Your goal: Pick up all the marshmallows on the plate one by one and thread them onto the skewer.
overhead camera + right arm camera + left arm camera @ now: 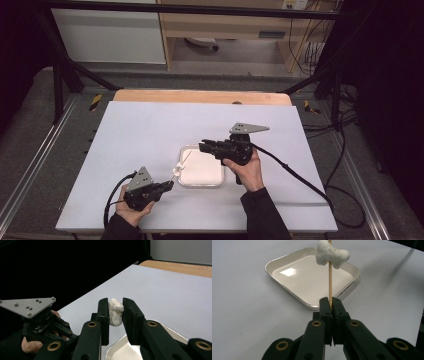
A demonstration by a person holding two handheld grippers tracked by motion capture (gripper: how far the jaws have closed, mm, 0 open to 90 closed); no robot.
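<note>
A: What do the left gripper's (331,305) fingers (325,308) have?

B: They are clenched on the foot of a thin wooden skewer (330,282), which stands up from them with 1 white puffy piece (332,255) threaded on it, over the near corner of the white tray (287,286).

A: And the right gripper (115,312)?

B: Its 2 fingers (103,312) pinch another white piece (115,312), held above the tray's far edge (113,350).

A: Where is the tray?

B: On the white tabletop (140,135), between both hands, the left hand (131,212) near the front edge.
</note>
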